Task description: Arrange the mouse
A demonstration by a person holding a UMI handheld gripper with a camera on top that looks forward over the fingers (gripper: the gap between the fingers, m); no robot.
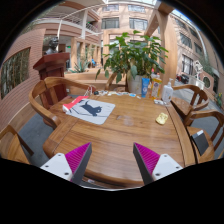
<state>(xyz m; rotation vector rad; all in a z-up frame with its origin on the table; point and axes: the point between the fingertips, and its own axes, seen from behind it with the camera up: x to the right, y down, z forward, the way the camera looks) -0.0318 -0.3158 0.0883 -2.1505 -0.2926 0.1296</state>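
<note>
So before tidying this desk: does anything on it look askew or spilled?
Nothing looks spilled. The dark mouse pad lies at a slant to the wooden table edge, beside the potted plant. The tool hangs open, well short of it.

The near half of the table (118,130) lies bare wood ahead of the hand-held gripper (112,160), whose fingers stand apart. Farther on, a dark mat (90,108) with what may be a mouse sits to the left, a yellow cup (162,117) to the right. A potted plant (135,58) and bottles (147,88) crowd the far edge; chairs (50,95) ring the sides.
</note>
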